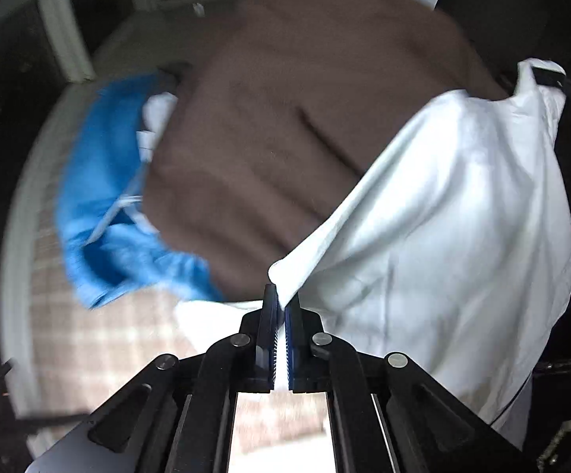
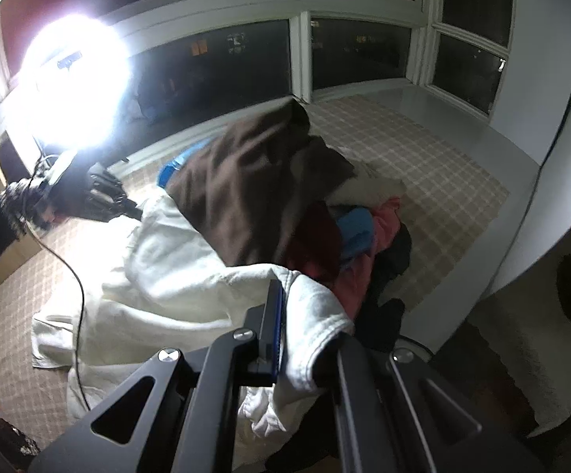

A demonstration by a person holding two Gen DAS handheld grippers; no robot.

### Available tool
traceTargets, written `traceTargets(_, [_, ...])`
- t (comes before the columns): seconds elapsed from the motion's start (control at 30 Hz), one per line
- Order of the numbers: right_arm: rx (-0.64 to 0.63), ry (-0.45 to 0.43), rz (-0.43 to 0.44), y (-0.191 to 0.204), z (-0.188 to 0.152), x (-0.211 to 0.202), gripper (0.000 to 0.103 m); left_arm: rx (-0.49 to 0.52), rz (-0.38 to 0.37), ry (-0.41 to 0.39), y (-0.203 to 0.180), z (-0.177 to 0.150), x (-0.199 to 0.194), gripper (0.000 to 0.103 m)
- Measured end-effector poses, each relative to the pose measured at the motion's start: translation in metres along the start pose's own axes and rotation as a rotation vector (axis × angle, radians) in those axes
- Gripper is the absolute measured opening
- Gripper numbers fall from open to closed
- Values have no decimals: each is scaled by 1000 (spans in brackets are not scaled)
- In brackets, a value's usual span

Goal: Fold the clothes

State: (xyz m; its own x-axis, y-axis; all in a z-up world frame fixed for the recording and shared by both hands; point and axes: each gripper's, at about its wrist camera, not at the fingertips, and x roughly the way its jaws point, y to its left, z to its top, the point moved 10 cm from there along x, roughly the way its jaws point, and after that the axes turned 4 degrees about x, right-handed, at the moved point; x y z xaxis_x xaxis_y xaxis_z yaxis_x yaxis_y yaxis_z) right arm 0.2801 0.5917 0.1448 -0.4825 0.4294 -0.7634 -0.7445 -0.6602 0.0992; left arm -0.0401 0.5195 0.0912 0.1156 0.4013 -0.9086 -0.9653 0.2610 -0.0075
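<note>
A white garment (image 1: 443, 213) hangs stretched between my two grippers. My left gripper (image 1: 281, 299) is shut on one corner of it, the cloth pinched between the blue pads. In the right wrist view my right gripper (image 2: 285, 303) is shut on another edge of the white garment (image 2: 175, 276), which drapes over its right finger and hides it. The left gripper (image 2: 88, 193) also shows at the far left of that view, holding the far corner. The garment lies partly over a pile of clothes.
A brown cloth (image 1: 305, 118) tops the pile (image 2: 254, 189), with blue (image 1: 104, 197), red and pink (image 2: 364, 252) garments under it. All rest on a checked mat (image 2: 435, 173) by dark windows. A bright lamp (image 2: 72, 63) glares at left. A cable (image 2: 76, 276) crosses the garment.
</note>
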Motion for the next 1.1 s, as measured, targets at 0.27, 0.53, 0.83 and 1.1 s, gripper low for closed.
traceTargets(0.27, [-96, -94, 95, 49, 33, -33, 4, -114, 444, -159, 10, -38, -227, 0])
traceTargets(0.53, [-212, -96, 114, 83, 36, -47, 4, -191, 550, -263, -29, -84, -336, 1])
traceTargets(0.83, [-253, 2, 0, 41, -42, -91, 4, 93, 298, -40, -98, -61, -141, 33])
traceTargets(1.1, [-175, 80, -18, -12, -80, -67, 4, 292, 189, 13, -80, 51, -45, 40])
